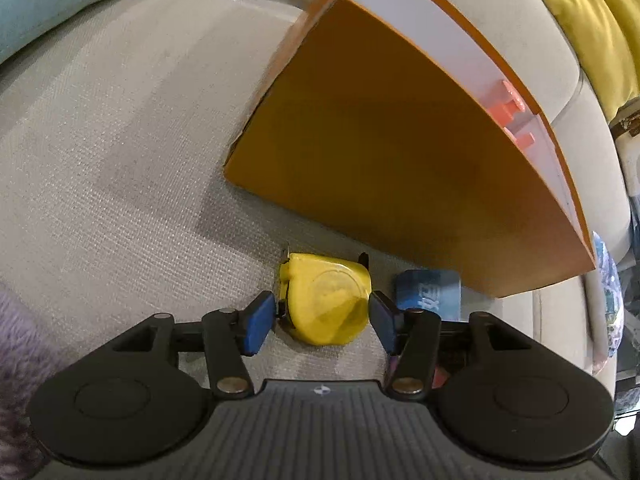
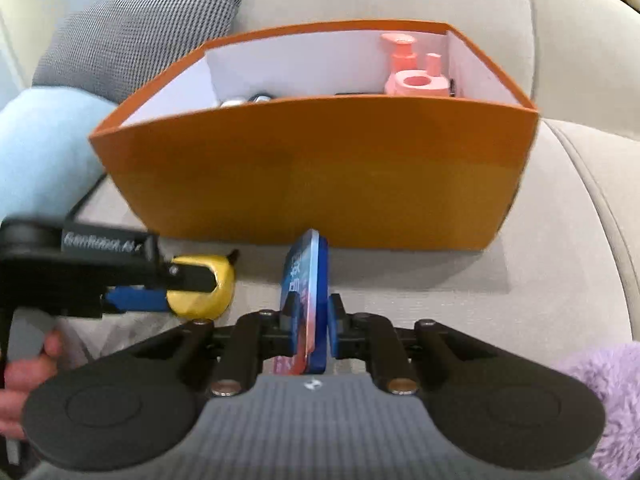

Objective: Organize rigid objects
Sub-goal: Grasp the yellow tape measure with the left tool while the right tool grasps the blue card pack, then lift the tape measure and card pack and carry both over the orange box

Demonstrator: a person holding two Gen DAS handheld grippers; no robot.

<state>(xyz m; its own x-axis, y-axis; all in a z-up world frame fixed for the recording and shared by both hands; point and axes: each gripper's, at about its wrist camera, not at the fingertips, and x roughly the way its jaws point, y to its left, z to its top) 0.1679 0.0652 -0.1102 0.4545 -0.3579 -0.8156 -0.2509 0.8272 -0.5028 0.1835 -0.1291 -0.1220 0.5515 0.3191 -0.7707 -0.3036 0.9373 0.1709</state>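
- Right gripper (image 2: 310,326) pinches the blue tin (image 2: 308,280) on edge; orange box (image 2: 320,184) lies at twelve o'clock.
- Left gripper (image 1: 322,318) is spread around the yellow tape measure (image 1: 326,300).

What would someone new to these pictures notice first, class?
The big orange cardboard box with white lining dominates the beige sofa seat, with a pink plastic pump bottle standing inside. In front, the right gripper clamps a flat blue tin, while the left gripper straddles a yellow tape measure.
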